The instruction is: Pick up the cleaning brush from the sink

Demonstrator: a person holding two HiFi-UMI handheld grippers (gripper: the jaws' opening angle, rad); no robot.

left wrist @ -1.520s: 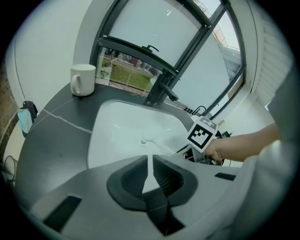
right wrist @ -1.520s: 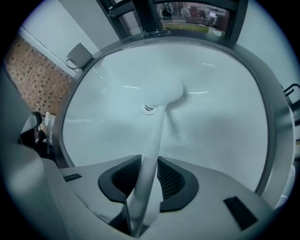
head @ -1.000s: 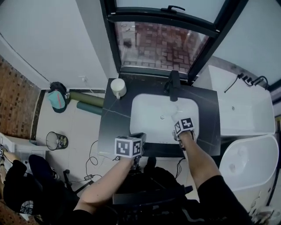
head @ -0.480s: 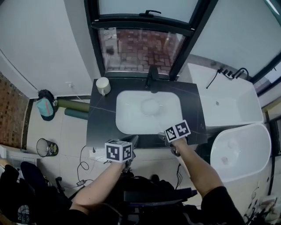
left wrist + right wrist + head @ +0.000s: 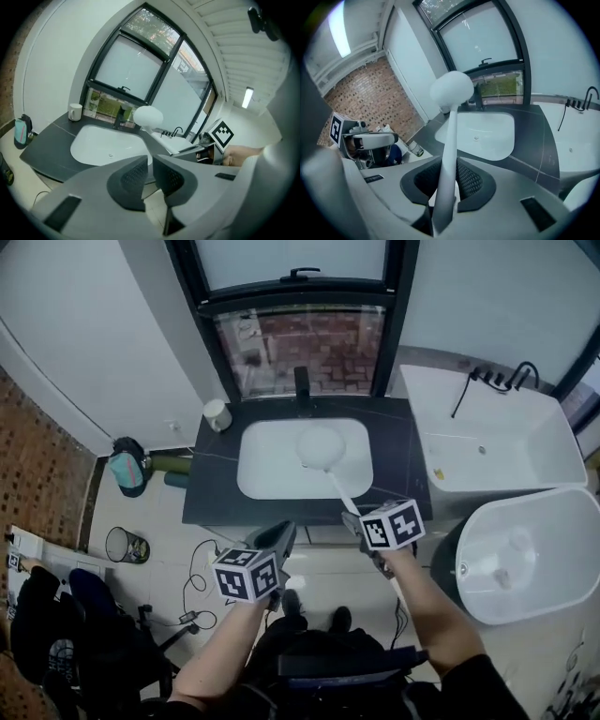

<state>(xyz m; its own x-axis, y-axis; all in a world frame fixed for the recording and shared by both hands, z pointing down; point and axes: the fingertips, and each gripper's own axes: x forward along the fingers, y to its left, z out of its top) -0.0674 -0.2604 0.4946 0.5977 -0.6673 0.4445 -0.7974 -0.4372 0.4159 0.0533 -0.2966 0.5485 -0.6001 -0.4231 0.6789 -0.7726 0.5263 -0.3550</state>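
Note:
The cleaning brush point(image 5: 322, 448) is white, with a round head and a long thin handle. It hangs above the white sink point(image 5: 272, 470), clear of the basin. My right gripper point(image 5: 355, 520) is shut on the handle's lower end; in the right gripper view the handle point(image 5: 447, 159) runs up between the pads to the head point(image 5: 451, 89). My left gripper point(image 5: 282, 538) hovers in front of the counter, to the left of the right one, shut with nothing in it. The left gripper view shows the brush head point(image 5: 148, 116) and the right gripper point(image 5: 206, 149) off to its right.
The sink sits in a dark counter point(image 5: 211, 493) with a black faucet point(image 5: 301, 385) and a white cup point(image 5: 217, 414) at the back left. A white appliance top point(image 5: 487, 446) and a round white tub point(image 5: 530, 554) stand to the right. A waste bin point(image 5: 123, 544) is on the floor at left.
Both grippers have drawn back from the sink's front edge and risen. The right one has carried the brush up out of the basin.

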